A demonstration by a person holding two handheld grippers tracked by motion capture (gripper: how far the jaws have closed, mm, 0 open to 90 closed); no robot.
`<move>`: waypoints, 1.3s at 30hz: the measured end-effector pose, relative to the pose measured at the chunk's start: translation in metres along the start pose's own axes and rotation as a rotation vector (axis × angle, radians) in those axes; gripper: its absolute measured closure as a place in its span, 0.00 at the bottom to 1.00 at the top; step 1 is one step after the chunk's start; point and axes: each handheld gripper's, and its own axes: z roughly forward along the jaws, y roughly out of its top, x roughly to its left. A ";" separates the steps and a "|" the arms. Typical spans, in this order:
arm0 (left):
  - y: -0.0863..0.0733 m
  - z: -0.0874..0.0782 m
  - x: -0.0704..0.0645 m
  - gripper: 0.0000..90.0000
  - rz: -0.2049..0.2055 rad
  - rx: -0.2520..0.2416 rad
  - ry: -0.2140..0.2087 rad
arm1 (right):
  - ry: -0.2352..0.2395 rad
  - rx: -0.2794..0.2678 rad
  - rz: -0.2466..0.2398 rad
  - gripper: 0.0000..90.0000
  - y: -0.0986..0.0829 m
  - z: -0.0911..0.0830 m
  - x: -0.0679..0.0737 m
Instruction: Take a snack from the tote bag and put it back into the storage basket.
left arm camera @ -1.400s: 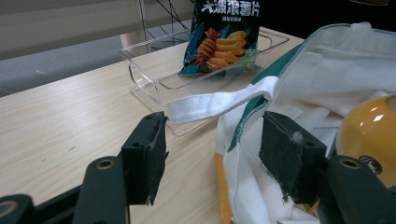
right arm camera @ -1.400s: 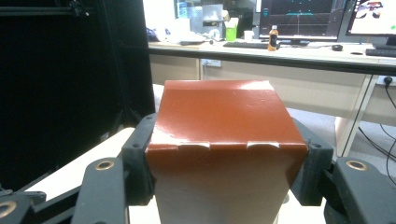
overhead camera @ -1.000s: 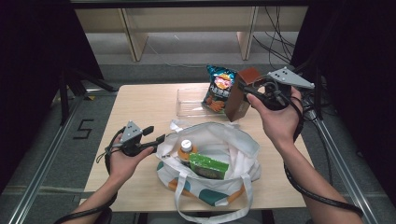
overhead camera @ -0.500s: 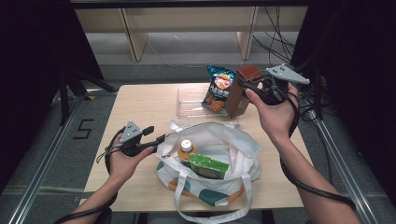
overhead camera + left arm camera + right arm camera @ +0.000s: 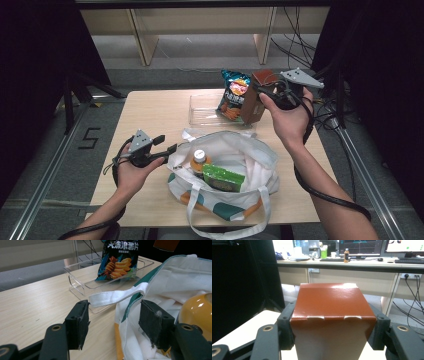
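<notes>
Table (image 5: pixel 150 115): pale wood top, grey floor around it, shelf legs at 12 o'clock, black drapes at 3 and 9 o'clock. Desks with monitors show in the right gripper view.

Tray (image 5: pixel 205 111): clear plastic, at 12 o'clock on the table; chip bag (image 5: pixel 233 95) stands in it.

Tote (image 5: pixel 250 165): white with teal and orange patches, at 6 o'clock, mouth open; bottle (image 5: pixel 199 159) and green packet (image 5: pixel 222 177) inside.

Box (image 5: pixel 255 96): brown carton, upright at 1 o'clock, just beside the chip bag, clamped on both sides by the right gripper (image 5: pixel 264 91); whether its base touches the table cannot be told.

Left gripper (image 5: pixel 169 145): at 7 o'clock, jaws spread apart, astride the tote's rim and its white strap (image 5: pixel 117 295), clasping nothing.
</notes>
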 end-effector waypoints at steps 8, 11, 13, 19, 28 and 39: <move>0.000 0.000 0.000 0.44 0.000 -0.002 0.000 | -0.013 -0.006 -0.005 0.44 -0.001 0.011 -0.001; 0.001 -0.001 0.001 0.44 0.001 -0.002 0.001 | -0.020 -0.008 -0.012 0.44 -0.001 0.015 -0.001; 0.001 -0.001 0.001 0.44 0.001 -0.002 0.002 | -0.030 -0.004 -0.010 0.44 -0.001 0.017 0.000; 0.001 -0.001 0.001 0.44 0.000 -0.003 0.000 | -0.054 0.006 -0.011 0.44 -0.004 0.024 -0.002; 0.001 0.000 0.001 0.44 0.006 -0.003 0.000 | -0.075 0.023 -0.001 0.44 -0.009 0.033 -0.005; 0.001 0.000 0.001 0.44 0.003 -0.006 0.000 | -0.108 0.021 0.021 0.43 -0.013 0.045 -0.010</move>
